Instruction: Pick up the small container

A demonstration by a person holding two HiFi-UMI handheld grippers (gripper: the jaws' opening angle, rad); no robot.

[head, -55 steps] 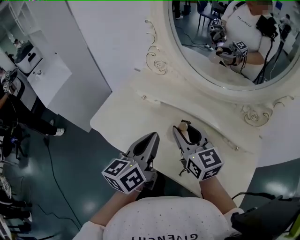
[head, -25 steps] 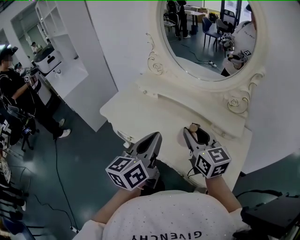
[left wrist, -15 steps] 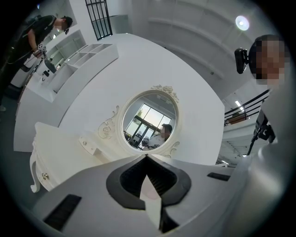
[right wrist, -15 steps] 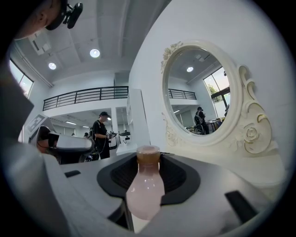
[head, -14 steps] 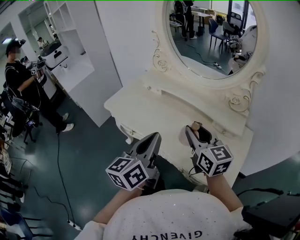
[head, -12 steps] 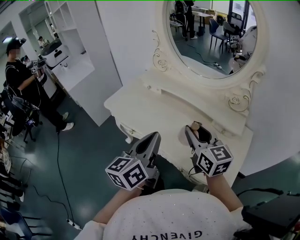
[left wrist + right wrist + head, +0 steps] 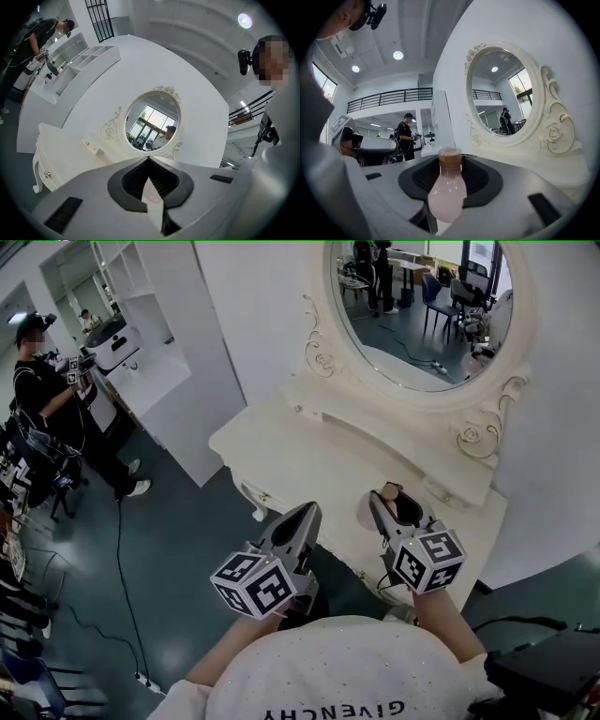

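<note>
The white dresser point(image 7: 309, 451) fills the middle of the head view, its top bare. Its oval mirror point(image 7: 422, 306) rises at 1 o'clock. A person point(image 7: 42, 390) stands well apart at 9 o'clock, across the dark floor point(image 7: 159, 549).

The left gripper point(image 7: 307, 512) sits at 6 o'clock, in front of the dresser's edge. Its jaws are pressed together with nothing between them, and it takes no part in the lift.

The right gripper point(image 7: 394, 505) is at 5 o'clock, over the front right part of the dresser top. Its jaws are clamped on the bottle point(image 7: 446, 187), the small container: a glossy pink flask with a brown cap point(image 7: 450, 155). The cap points away along the jaws and the round belly sits toward the camera, with a dark pad on either side.

The pick-up looks all but done. The bottle seems clear of the top, though no view shows the gap beneath it.

To finish well:
- Hold a steady squeeze and no harder, since the smooth, bulging body could squirt forward out of the pads.
- Lift straight up, with the gripper near level so the belly does not slide.
- Leave the left gripper well aside at 7 o'clock, away from the dresser's edge.
</note>
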